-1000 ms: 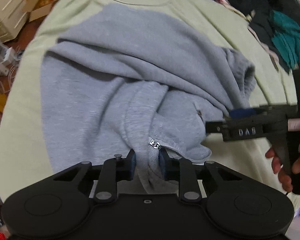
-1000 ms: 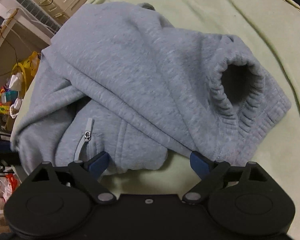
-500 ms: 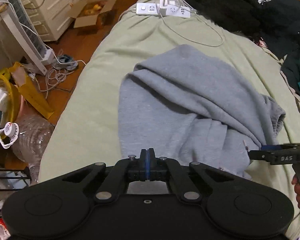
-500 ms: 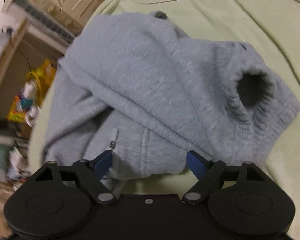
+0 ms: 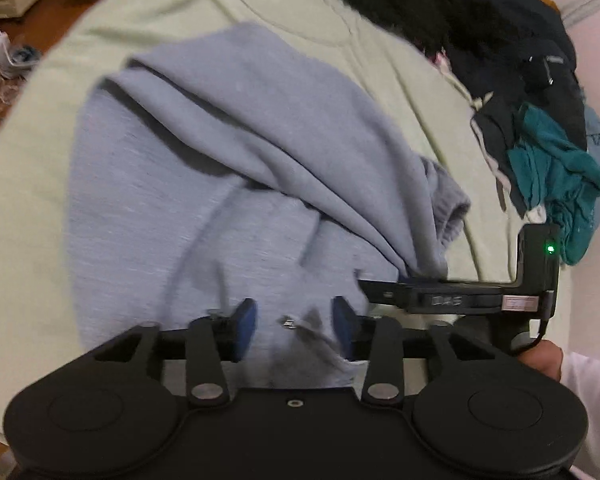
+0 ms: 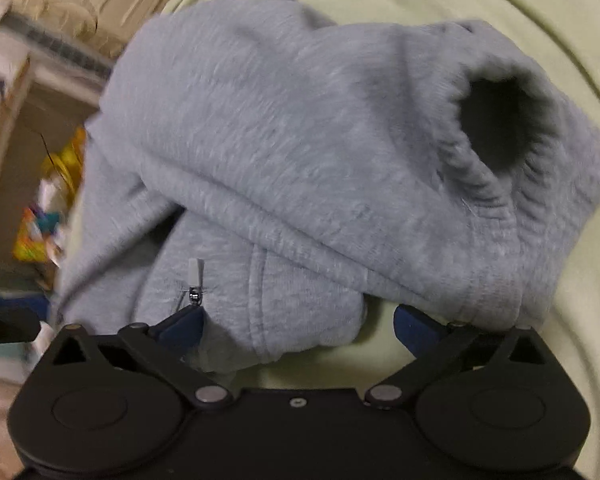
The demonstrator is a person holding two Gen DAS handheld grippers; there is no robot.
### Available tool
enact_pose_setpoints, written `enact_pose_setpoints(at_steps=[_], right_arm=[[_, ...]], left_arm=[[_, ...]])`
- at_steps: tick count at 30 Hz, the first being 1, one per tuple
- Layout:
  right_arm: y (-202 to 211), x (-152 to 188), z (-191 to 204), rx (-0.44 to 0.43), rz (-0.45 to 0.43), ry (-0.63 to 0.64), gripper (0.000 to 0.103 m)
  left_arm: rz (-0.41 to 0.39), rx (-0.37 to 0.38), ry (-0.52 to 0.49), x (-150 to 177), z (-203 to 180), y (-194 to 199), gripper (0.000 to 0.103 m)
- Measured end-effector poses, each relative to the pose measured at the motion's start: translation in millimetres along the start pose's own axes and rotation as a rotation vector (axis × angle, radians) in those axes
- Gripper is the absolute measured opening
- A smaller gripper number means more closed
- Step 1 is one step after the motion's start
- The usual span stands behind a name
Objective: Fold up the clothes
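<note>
Pale green bedding (image 5: pixel 400 92) carries the grey sweatpants (image 5: pixel 228 152), which lie doubled over in its middle with a cuff (image 6: pixel 496 124) gaping at one side; dark clothes (image 5: pixel 520 52) are heaped well apart. Both tools sit at the near edge. The left gripper (image 5: pixel 294 326) has its jaws apart around a fabric ridge by the zipper pull (image 5: pixel 288 322); the right gripper (image 6: pixel 296 326) is spread wide over the near fold. Closing on one layer alone, or snagging the zipper, could drag the fold askew.
</note>
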State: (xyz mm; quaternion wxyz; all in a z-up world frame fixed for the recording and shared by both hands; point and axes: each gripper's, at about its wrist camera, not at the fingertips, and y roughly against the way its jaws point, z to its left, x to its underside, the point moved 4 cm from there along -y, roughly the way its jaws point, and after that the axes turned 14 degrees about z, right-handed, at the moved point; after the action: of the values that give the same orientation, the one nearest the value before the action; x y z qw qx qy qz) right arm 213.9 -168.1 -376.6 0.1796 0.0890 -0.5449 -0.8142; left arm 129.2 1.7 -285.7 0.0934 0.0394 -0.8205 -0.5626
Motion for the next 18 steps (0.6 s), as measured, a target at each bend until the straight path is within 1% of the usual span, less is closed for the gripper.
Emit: enact_pose_setpoints(at_steps=[1,2,3,4,5,6,7,8,9,10,11,12,14,15,16,17,18], right_arm=[[0.4,-0.1,1.4,0.011,-0.004,0.011,0.101],[1.6,0.2,3.0,-0.003,-0.007,0.008,0.095],[3.1,0.1,3.6,-0.023,-0.009,0.004,0.082],[5.1,0.7,5.3,-0.035,-0.005,0.003,0.079],[6.2,0.7,7.0,-0.034,-0.002,0.004,0.078],[6.8,0.5,8.6,-0.030,0.001,0.006,0.076],[9.9,0.1,11.2,-0.028,0.000,0.021,0.075],[13.8,-0.4,14.2,-0.027,-0.004,0.040,0.071],[17.7,-0.9,17.2,-0.026,-0.007,0.058,0.063],[21.6,-1.4,20.1,-0.026,-0.010,0.077,0.056],[25.5,-1.9,23.1,-0.025,-0.013,0.096,0.044],[32.2,-1.7,25.8,-0.034,-0.026,0.102,0.038],[47.6,-1.0,31.2,-0.059,-0.057,0.106,0.033],[55.3,-0.6,33.8,-0.072,-0.073,0.108,0.030],[63.1,-0.2,36.5,-0.085,-0.089,0.110,0.029],[70.9,0.1,39.1,-0.097,-0.105,0.112,0.019],[78.6,0.5,41.8,-0.110,-0.121,0.113,0.019]], left_arm=[[0.027,-0.008,0.001,-2.5,-3.1,-10.0,0.078],[0.028,-0.037,0.000,-3.4,-3.7,-14.7,0.077],[0.029,-0.065,-0.001,-4.3,-4.3,-19.2,0.075],[0.029,-0.094,-0.001,-5.3,-4.8,-23.7,0.066],[0.032,-0.118,0.015,-6.0,-2.7,-26.2,0.052],[0.035,-0.143,0.031,-6.7,-0.4,-28.7,0.045],[0.039,-0.150,0.038,-6.6,1.2,-29.9,0.037],[0.033,-0.155,0.035,-5.2,2.6,-30.1,0.030],[0.026,-0.160,0.032,-3.7,4.0,-30.3,0.028],[0.018,-0.176,0.016,-2.8,2.6,-28.5,0.024],[0.010,-0.193,0.001,-2.0,1.1,-26.7,0.021],[-0.009,-0.212,-0.022,0.0,-1.9,-22.0,0.020],[-0.063,-0.244,-0.074,4.2,-9.1,-9.0,0.018],[-0.108,-0.259,-0.113,7.4,-14.3,0.6,0.018],[-0.129,-0.265,-0.132,9.4,-16.7,5.3,0.018],[-0.156,-0.281,-0.157,12.7,-20.5,14.9,0.017],[-0.167,-0.279,-0.151,14.3,-21.4,23.2,0.017]])
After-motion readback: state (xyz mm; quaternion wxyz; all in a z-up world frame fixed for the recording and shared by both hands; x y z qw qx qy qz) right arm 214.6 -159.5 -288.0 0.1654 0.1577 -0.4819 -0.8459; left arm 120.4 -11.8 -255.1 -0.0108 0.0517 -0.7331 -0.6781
